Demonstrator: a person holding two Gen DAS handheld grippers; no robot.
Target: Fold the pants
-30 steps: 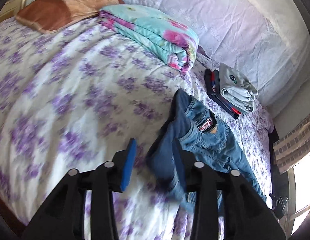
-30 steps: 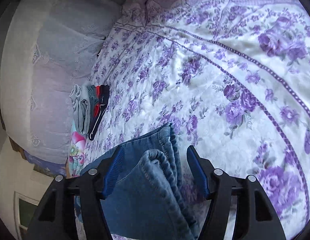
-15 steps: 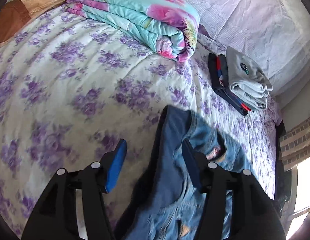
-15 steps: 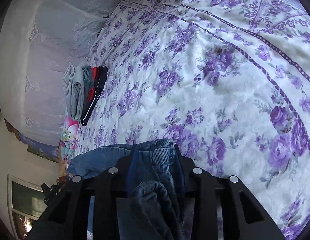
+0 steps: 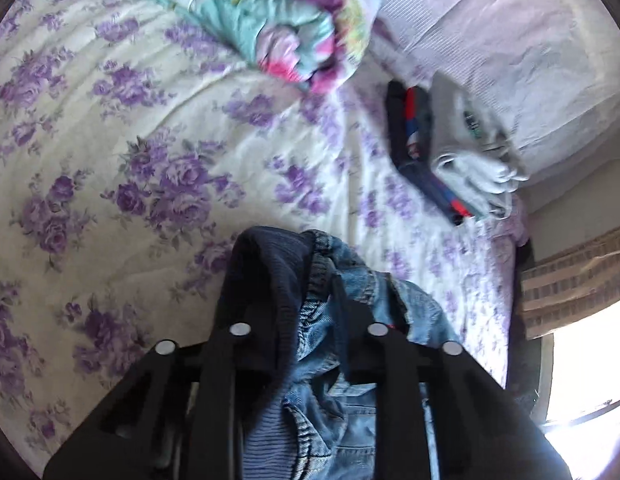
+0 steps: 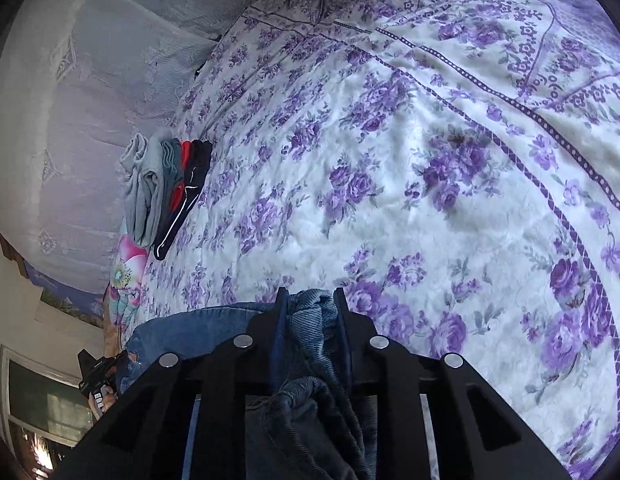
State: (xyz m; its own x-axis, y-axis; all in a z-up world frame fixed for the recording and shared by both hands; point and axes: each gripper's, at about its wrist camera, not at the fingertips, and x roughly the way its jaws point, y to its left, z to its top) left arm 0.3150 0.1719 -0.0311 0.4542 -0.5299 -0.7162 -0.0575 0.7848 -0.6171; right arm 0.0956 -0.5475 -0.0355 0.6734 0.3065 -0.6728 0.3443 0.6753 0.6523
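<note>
The blue denim pants (image 5: 394,304) lie on the purple-flowered bed sheet (image 5: 149,160). In the left wrist view my left gripper (image 5: 293,284) is shut on the pants' top edge, where dark ribbed lining and the gathered waistband bunch between the fingers. The right wrist view shows my right gripper (image 6: 310,300) with its jaws closing on a folded wad of the pants (image 6: 310,320). Its blue pads press the denim from both sides. More denim (image 6: 197,328) spreads to the left over the sheet (image 6: 430,160).
A folded turquoise and pink quilt (image 5: 269,20) lies at the back. A stack of folded grey and dark clothes (image 5: 450,152) (image 6: 165,184) sits by the pale lilac cover (image 5: 510,40). A bright window (image 5: 582,380) is beyond the bed's right edge.
The left gripper moved forward over the bed onto the pants' top edge and shut on it. The right gripper's wide jaws closed onto the bunched denim.
</note>
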